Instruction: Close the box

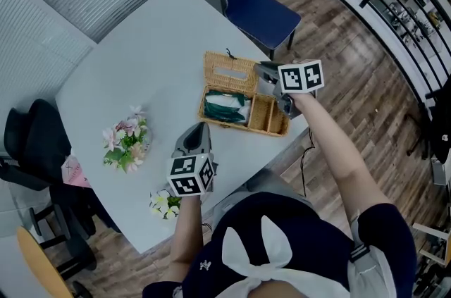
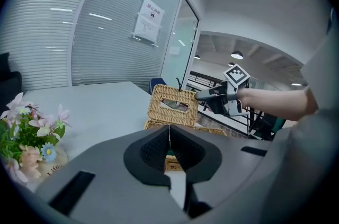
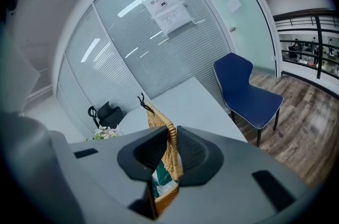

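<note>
Wicker box (image 1: 266, 122) sat open on the table (image 1: 155, 43). Its lid (image 1: 229, 72) stood upright along the box's far wall, long axis running with that wall.

Right gripper (image 1: 264, 71) was at the lid's right end, jaws clamped on the woven edge. In the right gripper view the wicker panel ran edge-on between the pads.

Left gripper (image 1: 197, 134) was off the box's near left corner, apart from it, jaws pressed together on nothing.

Judgement: the lid had to swing down from the far wall towards the near one, so the move was the right gripper's.

A green packet (image 1: 225, 106) lay in the box's left compartment. Couldn't tell whether it stood above the rim and might foul the lid.

Flowers (image 1: 127, 143) were well left of the box and a blue chair (image 1: 254, 4) beyond it, both out of the way.
</note>
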A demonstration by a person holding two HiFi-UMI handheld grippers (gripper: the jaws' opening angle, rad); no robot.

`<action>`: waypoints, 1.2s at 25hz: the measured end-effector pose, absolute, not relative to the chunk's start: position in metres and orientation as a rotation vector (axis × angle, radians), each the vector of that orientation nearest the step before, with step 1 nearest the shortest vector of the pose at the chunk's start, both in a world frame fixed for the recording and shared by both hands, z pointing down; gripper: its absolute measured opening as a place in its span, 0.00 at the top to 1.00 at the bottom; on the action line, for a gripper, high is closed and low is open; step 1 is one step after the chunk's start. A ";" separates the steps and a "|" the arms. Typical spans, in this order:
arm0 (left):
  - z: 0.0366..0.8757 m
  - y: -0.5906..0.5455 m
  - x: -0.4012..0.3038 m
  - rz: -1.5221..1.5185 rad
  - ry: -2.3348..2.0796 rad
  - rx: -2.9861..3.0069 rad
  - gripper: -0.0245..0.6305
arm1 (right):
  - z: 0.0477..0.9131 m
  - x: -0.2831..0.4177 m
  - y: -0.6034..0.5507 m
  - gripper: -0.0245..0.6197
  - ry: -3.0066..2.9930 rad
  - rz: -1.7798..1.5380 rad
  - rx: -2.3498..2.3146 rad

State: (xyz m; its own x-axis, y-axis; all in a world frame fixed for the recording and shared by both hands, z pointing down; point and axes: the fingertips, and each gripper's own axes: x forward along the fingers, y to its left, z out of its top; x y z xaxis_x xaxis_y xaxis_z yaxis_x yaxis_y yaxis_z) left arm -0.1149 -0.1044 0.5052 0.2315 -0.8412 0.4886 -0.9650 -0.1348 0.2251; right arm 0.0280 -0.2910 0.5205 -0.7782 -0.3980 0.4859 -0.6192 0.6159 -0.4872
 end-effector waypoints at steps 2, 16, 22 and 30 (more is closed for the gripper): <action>0.504 -0.103 -0.114 0.336 -1.646 2.029 0.93 | 0.520 0.028 -0.288 0.87 -2.512 0.933 0.825; 0.499 -0.094 -0.111 0.361 -1.601 2.073 0.93 | 0.514 0.026 -0.276 0.86 -2.507 0.874 0.878; 0.497 -0.092 -0.111 0.370 -1.576 2.090 0.93 | 0.513 0.022 -0.267 0.85 -2.516 0.873 0.871; 0.495 -0.090 -0.114 0.387 -1.550 2.108 0.93 | 0.511 0.022 -0.262 0.85 -2.508 0.848 0.902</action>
